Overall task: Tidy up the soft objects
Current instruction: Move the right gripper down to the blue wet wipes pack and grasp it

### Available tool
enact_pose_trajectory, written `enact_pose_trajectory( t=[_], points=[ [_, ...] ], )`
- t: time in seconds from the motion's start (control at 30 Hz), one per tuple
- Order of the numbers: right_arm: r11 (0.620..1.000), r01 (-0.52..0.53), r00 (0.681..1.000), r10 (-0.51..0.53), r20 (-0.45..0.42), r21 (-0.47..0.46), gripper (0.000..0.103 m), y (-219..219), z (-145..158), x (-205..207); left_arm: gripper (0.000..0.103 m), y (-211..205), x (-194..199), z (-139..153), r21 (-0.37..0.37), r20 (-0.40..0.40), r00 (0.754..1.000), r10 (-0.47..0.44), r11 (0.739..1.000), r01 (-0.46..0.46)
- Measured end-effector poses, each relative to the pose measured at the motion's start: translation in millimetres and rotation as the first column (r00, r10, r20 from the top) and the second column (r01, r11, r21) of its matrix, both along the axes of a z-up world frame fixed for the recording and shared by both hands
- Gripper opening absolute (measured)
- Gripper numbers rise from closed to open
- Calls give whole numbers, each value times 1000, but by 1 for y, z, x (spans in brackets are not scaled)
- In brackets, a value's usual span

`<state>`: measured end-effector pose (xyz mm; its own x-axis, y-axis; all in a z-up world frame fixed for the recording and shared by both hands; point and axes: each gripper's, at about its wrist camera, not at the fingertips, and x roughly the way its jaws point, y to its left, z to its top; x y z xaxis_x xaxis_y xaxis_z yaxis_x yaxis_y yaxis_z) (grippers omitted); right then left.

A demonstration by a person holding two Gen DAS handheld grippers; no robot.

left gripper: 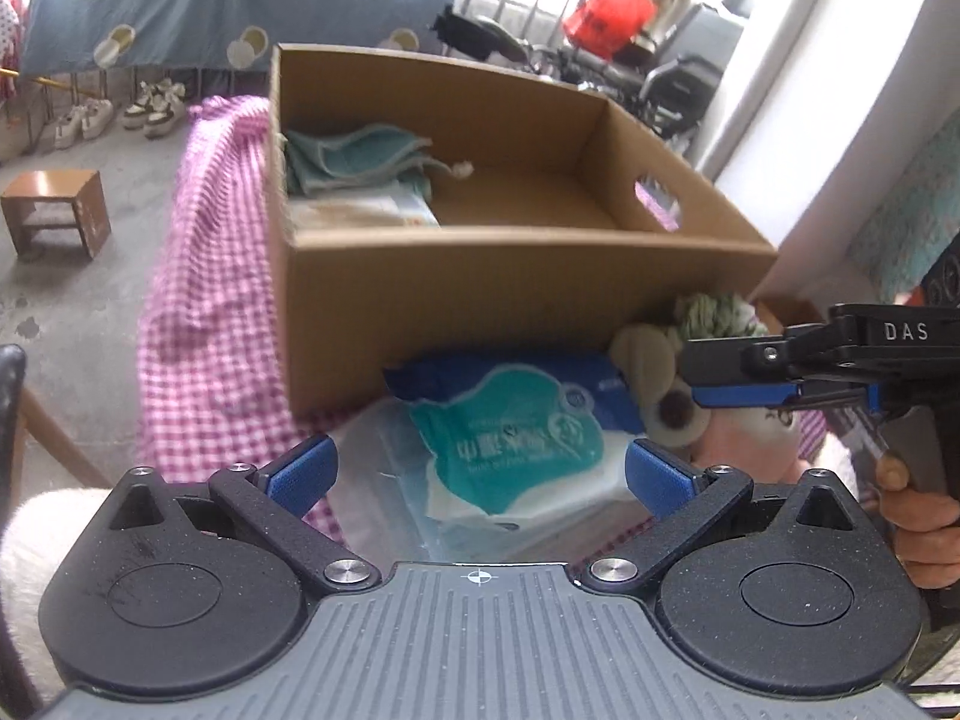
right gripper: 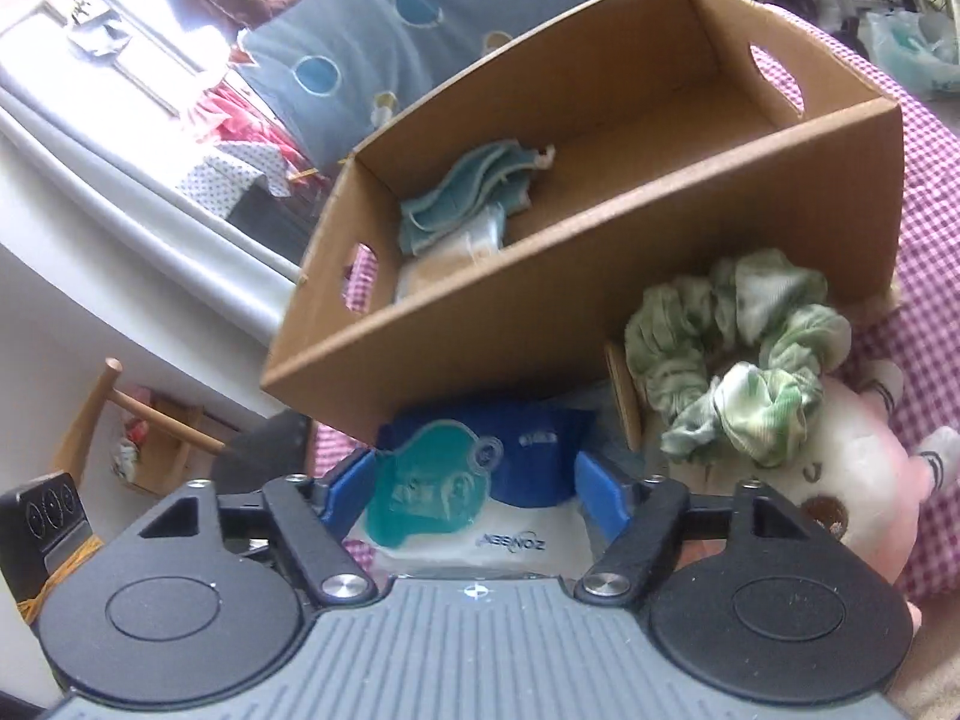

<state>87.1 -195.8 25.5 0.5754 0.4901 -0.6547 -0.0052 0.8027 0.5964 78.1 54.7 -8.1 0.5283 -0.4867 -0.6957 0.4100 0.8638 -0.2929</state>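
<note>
- A pink checked cloth (left gripper: 204, 324) covered the surface at the left of the left wrist view.
- A cardboard box (left gripper: 480, 294) stood on it at frame centre; folded teal cloths (left gripper: 354, 159) lay in the box's left end, on top of a pale packet.
- The left gripper (left gripper: 479, 474) sat at lower centre, jaws spread wide, pads touching nothing.
- A tissue pack (left gripper: 522, 438) with a blue and teal wrapper lay just in front of the box, showing between the 2 blue pads.
- A pink and white plush toy (left gripper: 750, 438) lay to the right of the pack, near the box's right corner.
- In the right wrist view, a green scrunchie (right gripper: 738, 360) rested on the plush toy against the box wall, right of centre.
- The right gripper (right gripper: 474, 492) stood open above the tissue pack, holding nothing.
- A person's hand (left gripper: 918, 516) gripped that gripper's handle at the right edge.
</note>
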Motion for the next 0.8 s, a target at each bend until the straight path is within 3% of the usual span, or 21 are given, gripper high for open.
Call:
enact_pose_trajectory(
  t=[0.2, 0.3, 0.8],
  points=[
    [998, -7, 998, 3, -55, -64, 71, 12, -14, 9, 102, -18, 8, -23, -12, -53, 997, -58, 998, 58],
    [999, -26, 996, 22, -86, -48, 71, 18, -22, 17, 101, -25, 12, -28, -21, -70, 995, -74, 997, 72],
    [991, -128, 988, 125, -90, -34, 73, 43, -25, 23, 101, -13, -3, -17, -98, -97, 987, -129, 988, 119]
  ],
)
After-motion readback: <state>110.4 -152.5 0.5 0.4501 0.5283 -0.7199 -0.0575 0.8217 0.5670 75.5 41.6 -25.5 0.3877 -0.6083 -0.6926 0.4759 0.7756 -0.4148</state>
